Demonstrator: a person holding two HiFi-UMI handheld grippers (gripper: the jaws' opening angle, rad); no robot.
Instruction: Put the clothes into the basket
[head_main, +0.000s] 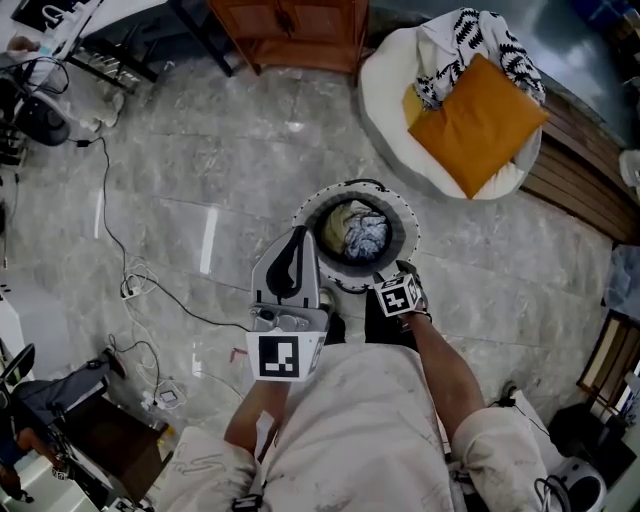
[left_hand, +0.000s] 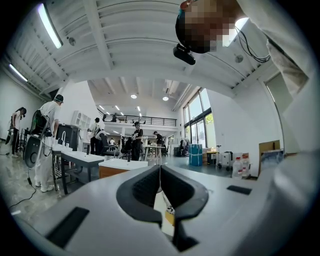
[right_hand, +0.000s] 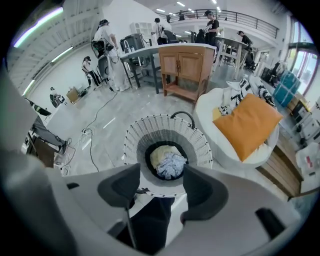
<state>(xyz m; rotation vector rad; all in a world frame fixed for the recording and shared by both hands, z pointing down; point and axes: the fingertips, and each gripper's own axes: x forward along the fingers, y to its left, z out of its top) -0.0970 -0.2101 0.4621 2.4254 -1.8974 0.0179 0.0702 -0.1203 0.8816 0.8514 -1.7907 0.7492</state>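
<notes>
A round white wicker basket (head_main: 405, 232) stands on the marble floor just ahead of my feet. Inside it lie a crumpled blue-white garment (head_main: 366, 236) and a pale yellow one (head_main: 340, 218). My right gripper (right_hand: 161, 170) points steeply down over the basket (right_hand: 150, 127), open, with nothing between its jaws; the blue-white garment (right_hand: 171, 165) shows far below the gap. In the head view only its marker cube (head_main: 400, 295) shows, at the basket's near rim. My left gripper (head_main: 297, 242) is held level beside the basket's left edge, shut (left_hand: 160, 170) and empty.
A white round chair (head_main: 385, 100) at the back right carries an orange cushion (head_main: 478, 120) and a black-and-white patterned cloth (head_main: 480, 45). A wooden cabinet (head_main: 290, 30) stands behind the basket. Cables (head_main: 120, 250) trail over the floor at left. Wooden slats (head_main: 580, 170) run along the right.
</notes>
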